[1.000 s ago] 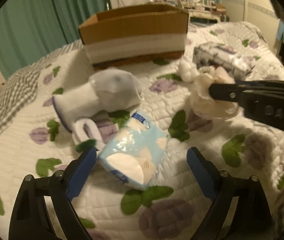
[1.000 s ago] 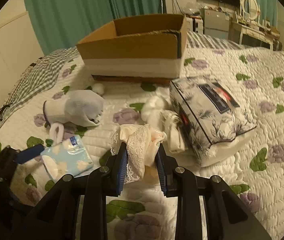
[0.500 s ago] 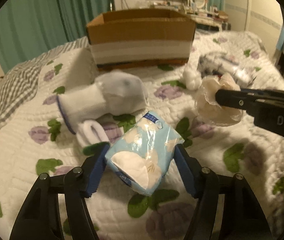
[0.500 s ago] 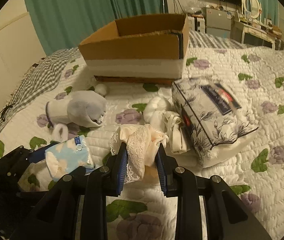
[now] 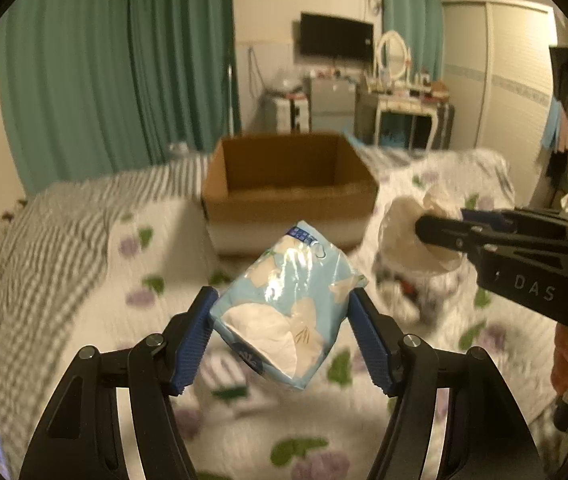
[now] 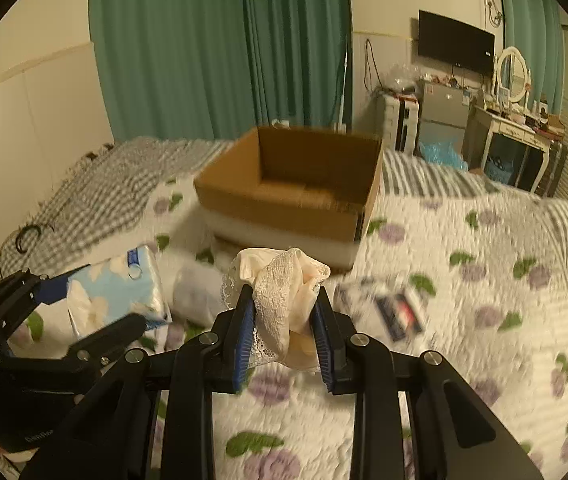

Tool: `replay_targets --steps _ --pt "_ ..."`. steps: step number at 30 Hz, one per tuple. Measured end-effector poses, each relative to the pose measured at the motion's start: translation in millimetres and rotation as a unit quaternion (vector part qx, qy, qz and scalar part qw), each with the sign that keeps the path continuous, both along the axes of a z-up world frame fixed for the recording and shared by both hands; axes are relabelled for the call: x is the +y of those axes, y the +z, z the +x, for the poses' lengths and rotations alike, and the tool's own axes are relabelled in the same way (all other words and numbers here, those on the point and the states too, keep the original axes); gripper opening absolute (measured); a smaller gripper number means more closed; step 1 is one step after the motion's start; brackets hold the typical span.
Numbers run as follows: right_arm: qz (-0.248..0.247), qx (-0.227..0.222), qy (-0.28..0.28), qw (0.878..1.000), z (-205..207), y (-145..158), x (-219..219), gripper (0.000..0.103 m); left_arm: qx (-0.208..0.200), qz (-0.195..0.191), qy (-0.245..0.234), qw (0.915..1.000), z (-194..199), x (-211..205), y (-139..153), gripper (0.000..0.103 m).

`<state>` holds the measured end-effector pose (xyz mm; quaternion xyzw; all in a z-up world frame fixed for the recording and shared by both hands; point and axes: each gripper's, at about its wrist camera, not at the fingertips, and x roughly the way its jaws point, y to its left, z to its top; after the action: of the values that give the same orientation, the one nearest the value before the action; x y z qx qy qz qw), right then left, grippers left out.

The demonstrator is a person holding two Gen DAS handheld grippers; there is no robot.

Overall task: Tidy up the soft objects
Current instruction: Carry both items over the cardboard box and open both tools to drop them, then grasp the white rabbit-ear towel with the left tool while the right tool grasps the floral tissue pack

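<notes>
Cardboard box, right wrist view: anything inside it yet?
No: the cardboard box shows only bare brown walls and floor; the lace cloth sits in the right gripper.

Left claw (image 5: 284,332) and right claw (image 6: 284,328) both clamped, raised side by side.

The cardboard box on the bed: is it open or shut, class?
Open. The cardboard box has no lid or flaps across its top, and its brown inner walls show in both views.

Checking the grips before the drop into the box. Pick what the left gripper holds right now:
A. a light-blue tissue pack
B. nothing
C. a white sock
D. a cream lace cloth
A: in the left wrist view the light-blue tissue pack sits clamped between the left gripper pads, lifted off the quilt.
</notes>
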<state>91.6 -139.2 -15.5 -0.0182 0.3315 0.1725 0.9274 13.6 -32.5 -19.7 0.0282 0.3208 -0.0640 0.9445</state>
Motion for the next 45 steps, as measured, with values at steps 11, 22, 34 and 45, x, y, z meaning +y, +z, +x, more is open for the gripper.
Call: replay_targets --steps 11,22,34,45 --pt "0.032 -0.043 0.025 0.998 97.1 62.5 -9.0 0.027 -0.035 -0.004 0.003 0.9994 101.2 5.7 53.4 0.066" --pt "0.020 0.006 0.025 0.999 213.2 5.2 10.7 0.027 -0.006 0.012 -0.005 0.9999 229.5 5.3 6.3 0.070" --pt "0.039 -0.014 -0.037 0.998 212.4 13.3 -27.7 0.087 -0.021 0.046 0.013 0.9986 233.6 2.6 7.7 0.076" --pt "-0.035 -0.080 -0.037 0.995 82.9 94.5 -43.2 0.102 -0.099 0.039 0.038 0.9936 108.6 24.2 99.3 0.098"
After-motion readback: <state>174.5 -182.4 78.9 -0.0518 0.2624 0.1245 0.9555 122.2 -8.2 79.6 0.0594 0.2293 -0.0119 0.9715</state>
